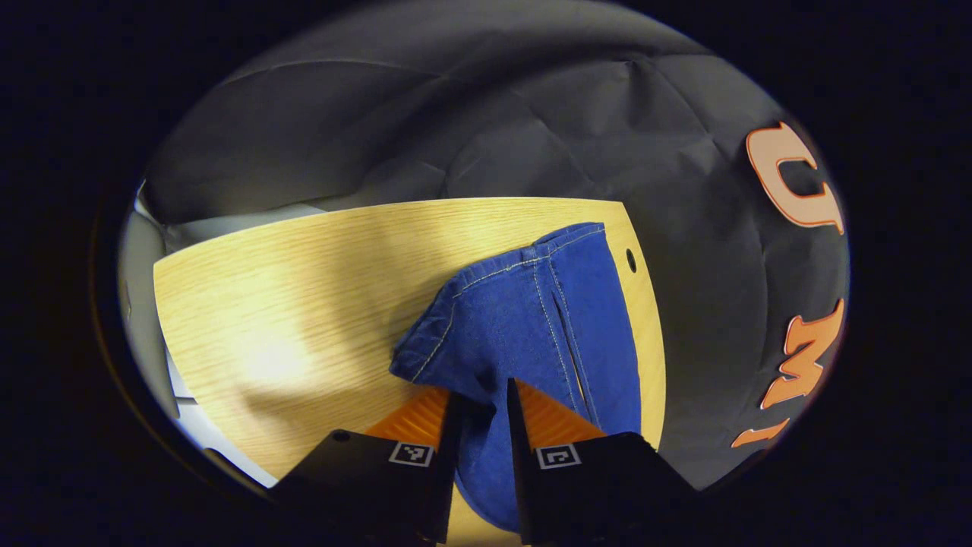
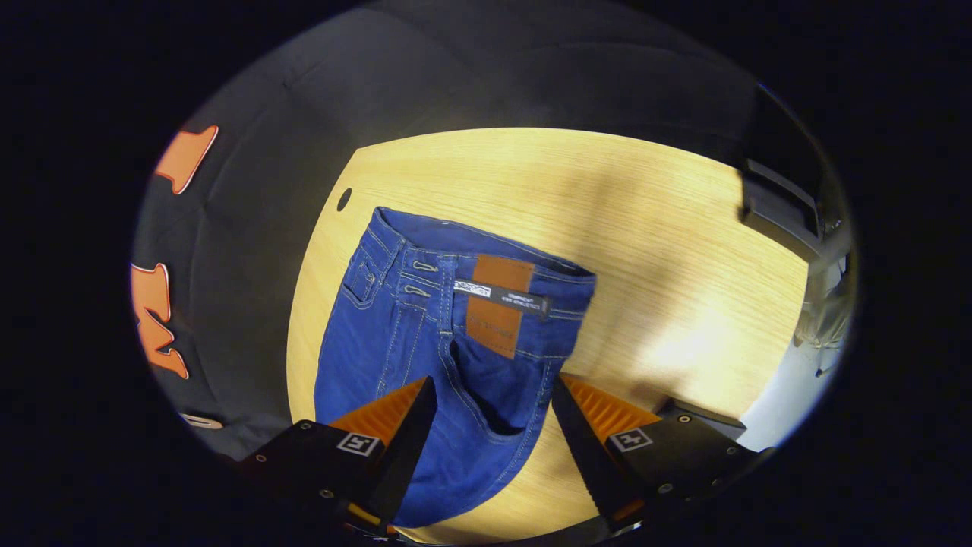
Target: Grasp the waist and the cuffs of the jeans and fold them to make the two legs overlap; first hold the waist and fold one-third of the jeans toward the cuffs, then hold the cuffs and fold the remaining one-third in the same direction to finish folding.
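Blue jeans (image 1: 524,327) lie on a light wooden table (image 1: 304,304), their stitched cuff end toward the table's far right edge. My left gripper (image 1: 482,395) is shut on the jeans, a fold of denim running between its close-set fingers. In the right gripper view the waist of the jeans (image 2: 410,334) shows its brown leather patch (image 2: 497,311), belt loops and a pocket corner. My right gripper (image 2: 493,387) stands open over the denim just below the waistband, fingers wide apart, one on each side of the cloth.
The table (image 2: 645,251) has a small round hole (image 2: 344,199) near the corner by the jeans. Black cloth wall surrounds the far edges. A dark piece of equipment (image 2: 782,205) stands past the table's right side, with pale floor below it.
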`<state>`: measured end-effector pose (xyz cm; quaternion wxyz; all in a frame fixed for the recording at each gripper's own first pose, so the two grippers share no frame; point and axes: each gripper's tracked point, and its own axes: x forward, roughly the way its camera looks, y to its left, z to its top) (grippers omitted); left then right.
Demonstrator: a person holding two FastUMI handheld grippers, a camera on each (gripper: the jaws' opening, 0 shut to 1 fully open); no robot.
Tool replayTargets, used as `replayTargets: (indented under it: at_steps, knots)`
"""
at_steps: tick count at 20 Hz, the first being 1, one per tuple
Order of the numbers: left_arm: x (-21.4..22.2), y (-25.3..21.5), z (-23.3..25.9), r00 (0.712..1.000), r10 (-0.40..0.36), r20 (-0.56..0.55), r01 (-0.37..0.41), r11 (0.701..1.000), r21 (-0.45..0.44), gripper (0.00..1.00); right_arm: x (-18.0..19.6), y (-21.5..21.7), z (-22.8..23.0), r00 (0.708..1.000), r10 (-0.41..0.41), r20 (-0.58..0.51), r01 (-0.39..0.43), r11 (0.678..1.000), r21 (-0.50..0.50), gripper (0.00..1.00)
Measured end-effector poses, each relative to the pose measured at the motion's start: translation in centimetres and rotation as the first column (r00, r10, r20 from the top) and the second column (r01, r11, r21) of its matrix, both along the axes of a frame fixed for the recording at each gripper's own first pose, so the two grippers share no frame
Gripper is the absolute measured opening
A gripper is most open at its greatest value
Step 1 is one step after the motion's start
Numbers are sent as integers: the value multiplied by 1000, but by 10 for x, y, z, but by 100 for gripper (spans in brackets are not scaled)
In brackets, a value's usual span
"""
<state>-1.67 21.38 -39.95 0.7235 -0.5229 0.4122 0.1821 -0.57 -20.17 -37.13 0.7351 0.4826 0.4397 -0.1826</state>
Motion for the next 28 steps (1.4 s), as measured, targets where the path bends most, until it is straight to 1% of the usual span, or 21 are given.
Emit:
replayTargets:
  at_steps: [1,2,3,4,5,6,7,8,9,10,11,12,13,14,16,18,19,21,23,26,28]
  knots:
    - [0,8,-8,999,40,-33,-40,999,12,17,0,-1,-4,1000,14,-20,-15,1000,-10,79]
    - [-3,7,0,999,36,-25,-36,999,13,0,1,0,-7,999,16,-28,-16,1000,-15,74]
    - [-6,9,7,999,29,-24,-28,999,18,4,2,-2,-11,999,4,-39,-5,1000,-18,58]
    - [-8,8,5,1000,9,-30,-8,1000,29,3,1,-3,-11,999,-8,-37,8,1000,-11,43]
    - [-7,8,8,1000,-5,-29,6,999,40,3,4,1,-15,1000,-3,-28,3,1000,4,27]
    - [-6,7,11,1000,-17,-22,18,999,47,3,2,-3,-8,1000,-11,-17,11,1000,7,26]
    - [-3,8,18,1000,-31,-1,31,998,57,3,2,-1,-8,1000,-14,-9,14,1000,17,16]
    - [-2,7,24,999,-44,14,43,996,72,3,2,-2,-5,1000,-23,3,23,1000,18,23]
    - [-1,7,30,998,-64,28,62,995,81,2,10,-11,-17,999,-41,-13,41,999,-5,23]
    - [-4,8,39,995,-87,43,82,992,100,3,0,-11,3,998,-70,1,70,997,17,16]
    - [-2,8,45,993,-107,54,100,988,119,3,12,-2,1,998,-56,35,54,998,38,9]
    - [1,9,53,991,-120,64,110,985,135,3,5,-5,8,999,-37,29,37,999,15,10]
    - [2,8,60,989,-130,72,118,982,145,3,6,-1,11,999,-9,36,8,1000,23,9]
    - [4,9,68,987,-140,84,126,980,156,3,12,-2,18,998,-24,58,23,999,29,9]
    - [7,12,87,984,-144,108,123,976,178,3,22,-2,31,994,-34,101,30,999,45,9]
    - [10,15,100,985,-139,105,117,974,191,3,23,-2,37,993,-24,115,19,999,48,9]
    - [10,20,104,987,-127,102,105,974,199,3,24,-3,40,993,-23,114,17,999,50,9]
    - [17,24,116,987,-115,108,90,973,211,3,36,-1,53,989,-30,144,18,997,80,10]
    - [25,23,126,986,-129,108,100,967,235,3,46,1,64,985,-14,173,-2,996,92,10]
    - [35,11,134,981,-171,91,141,951,274,3,60,9,81,980,26,195,-46,994,101,9]
    - [48,8,138,981,-167,95,137,954,266,3,69,11,86,981,33,193,-53,994,98,9]
